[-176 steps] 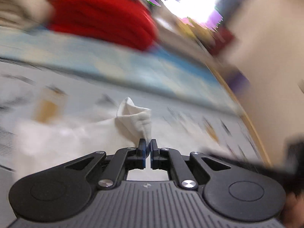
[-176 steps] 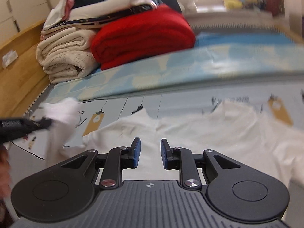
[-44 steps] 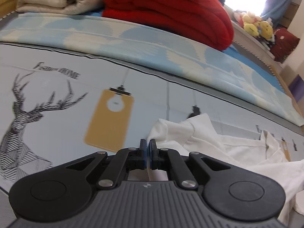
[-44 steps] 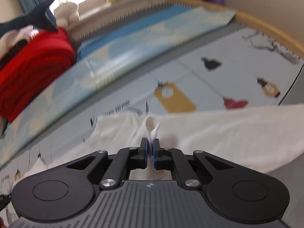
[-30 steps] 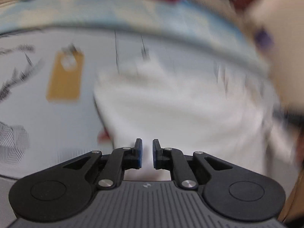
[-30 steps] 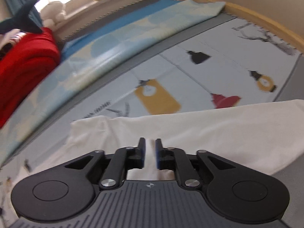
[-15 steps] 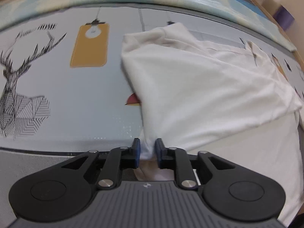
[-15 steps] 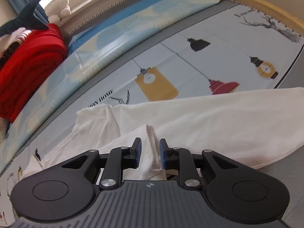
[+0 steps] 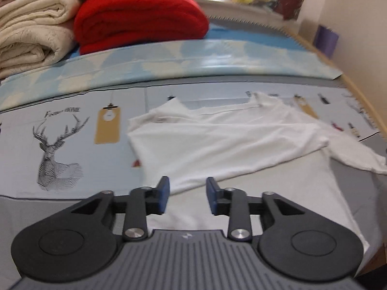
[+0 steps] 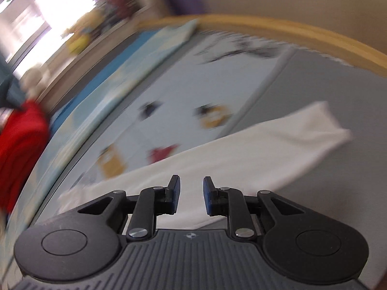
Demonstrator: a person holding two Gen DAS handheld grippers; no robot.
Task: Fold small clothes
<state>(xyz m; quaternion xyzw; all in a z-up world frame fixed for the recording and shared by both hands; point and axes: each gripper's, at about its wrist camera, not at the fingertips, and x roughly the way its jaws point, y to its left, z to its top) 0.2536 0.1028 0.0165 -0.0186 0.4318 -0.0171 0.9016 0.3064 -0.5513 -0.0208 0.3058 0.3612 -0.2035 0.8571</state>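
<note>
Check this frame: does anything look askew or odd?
The white shirt is folded unevenly: its upper layer lies slanted across the lower, and one sleeve sticks out onto the grey mat. Nothing looks spilled or damaged.

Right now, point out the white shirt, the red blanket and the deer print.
white shirt [image 9: 217, 145], left wrist view, folded upper layer.
red blanket [image 9: 140, 17], left wrist view, front of the folded stack.
deer print [image 9: 56, 149], left wrist view, deer's neck.

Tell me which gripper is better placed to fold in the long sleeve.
Right. The right gripper hovers open directly over the sleeve; the left gripper, just opened, faces the shirt's folded body.
</note>
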